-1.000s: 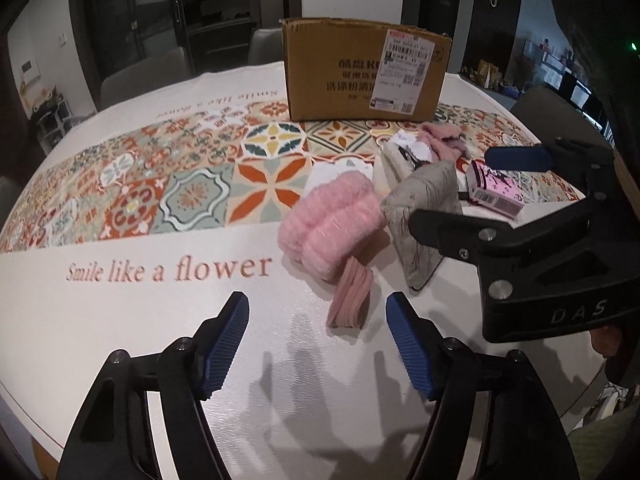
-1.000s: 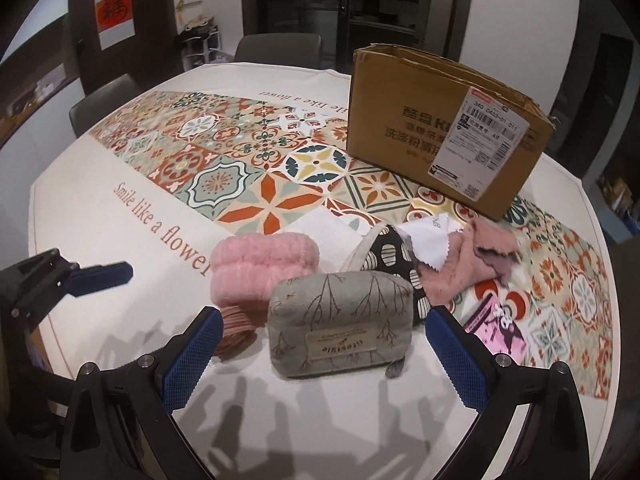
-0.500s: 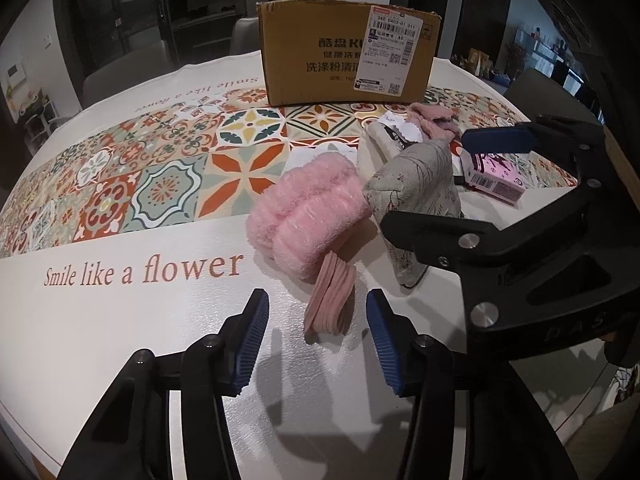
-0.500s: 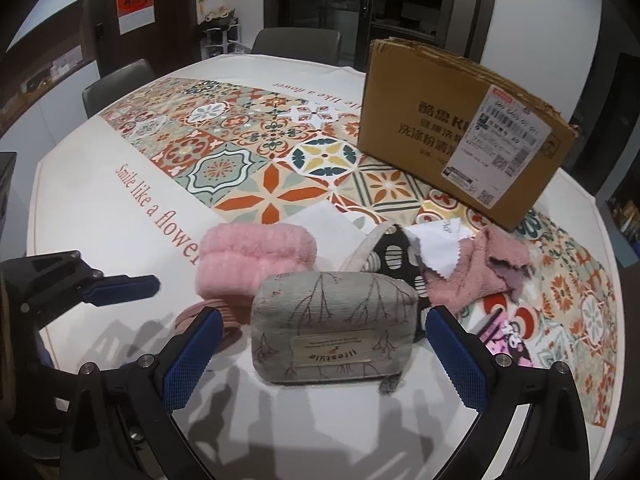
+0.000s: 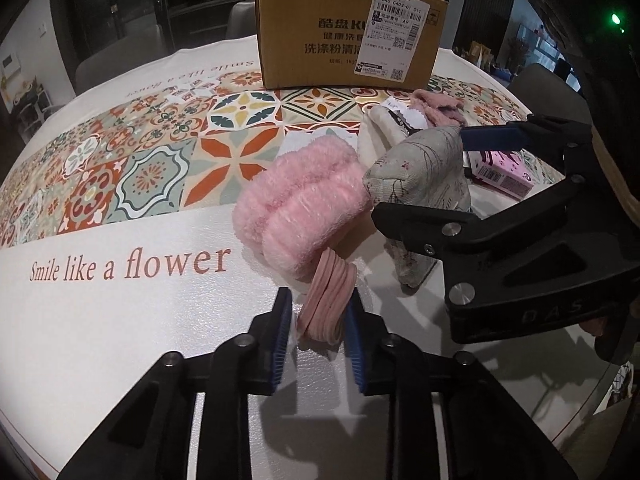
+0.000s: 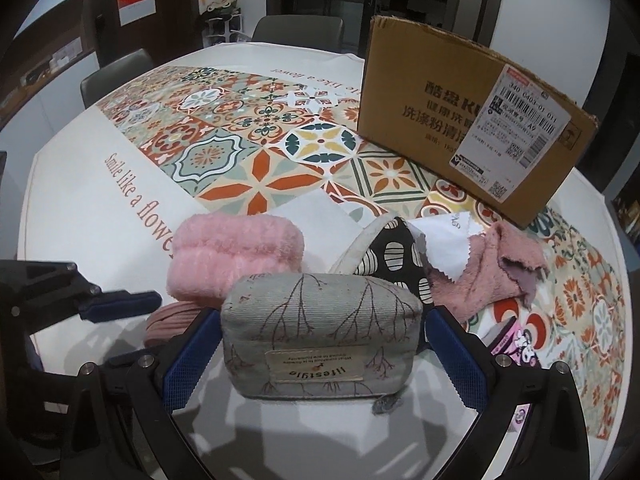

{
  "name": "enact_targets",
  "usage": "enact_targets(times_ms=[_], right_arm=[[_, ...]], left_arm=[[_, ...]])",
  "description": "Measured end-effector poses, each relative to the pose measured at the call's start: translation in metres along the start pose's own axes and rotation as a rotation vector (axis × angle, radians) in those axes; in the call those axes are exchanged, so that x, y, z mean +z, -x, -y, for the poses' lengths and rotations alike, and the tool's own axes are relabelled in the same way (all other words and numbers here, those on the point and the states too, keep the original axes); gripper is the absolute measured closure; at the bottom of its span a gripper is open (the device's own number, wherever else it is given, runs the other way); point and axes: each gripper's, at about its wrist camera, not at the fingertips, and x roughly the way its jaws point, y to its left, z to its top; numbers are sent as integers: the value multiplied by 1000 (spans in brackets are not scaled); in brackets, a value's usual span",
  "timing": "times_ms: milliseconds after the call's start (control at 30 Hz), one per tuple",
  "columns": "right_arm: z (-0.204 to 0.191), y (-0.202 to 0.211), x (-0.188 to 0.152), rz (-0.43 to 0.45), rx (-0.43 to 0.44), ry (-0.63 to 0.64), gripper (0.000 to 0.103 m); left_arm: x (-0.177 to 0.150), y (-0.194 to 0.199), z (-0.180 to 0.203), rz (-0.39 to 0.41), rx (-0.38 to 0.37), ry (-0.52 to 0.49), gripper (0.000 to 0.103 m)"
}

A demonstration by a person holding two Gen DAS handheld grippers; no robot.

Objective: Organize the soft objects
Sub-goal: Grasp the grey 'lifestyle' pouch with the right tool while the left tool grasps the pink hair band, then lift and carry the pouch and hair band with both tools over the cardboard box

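A dim room with dark cabinets, a glass door and grey padded chairs (image 6: 298, 28) surrounds a round table under a white cloth (image 5: 120, 320) banded with orange and green tile patterns and printed "Smile like a flower". At its far side stands a brown cardboard box (image 5: 348, 36) bearing a shipping label. Nearer lie a fluffy pink folded towel (image 5: 304, 200), a grey fabric pouch printed with branches (image 6: 320, 332), a dusty-pink rag (image 6: 492, 268) and a small dusty-pink ribbed cloth roll (image 5: 326, 304). The right gripper (image 6: 316, 356) straddles the pouch, jaws spread, pads not visibly pressing. The left gripper (image 5: 318, 336) has just been closing; the ribbed roll sits between its blue pads, seemingly pinched.
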Motion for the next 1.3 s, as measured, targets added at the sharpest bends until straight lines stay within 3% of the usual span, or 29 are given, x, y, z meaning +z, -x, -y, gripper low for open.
enact_targets(times_ms=[100, 200, 500, 633, 1300], right_arm=[[2, -2, 0, -3, 10, -20, 1], [3, -3, -1, -9, 16, -36, 12], [9, 0, -3, -28, 22, -87, 41], [15, 3, -4, -31, 28, -125, 47], [26, 57, 7, 72, -25, -208, 50]], left_arm=[[1, 0, -1, 0, -4, 4, 86], [2, 1, -2, 0, -6, 7, 94], [7, 9, -1, 19, -8, 13, 96], [12, 16, 0, 39, -1, 15, 96], [51, 58, 4, 179, 10, -22, 96]])
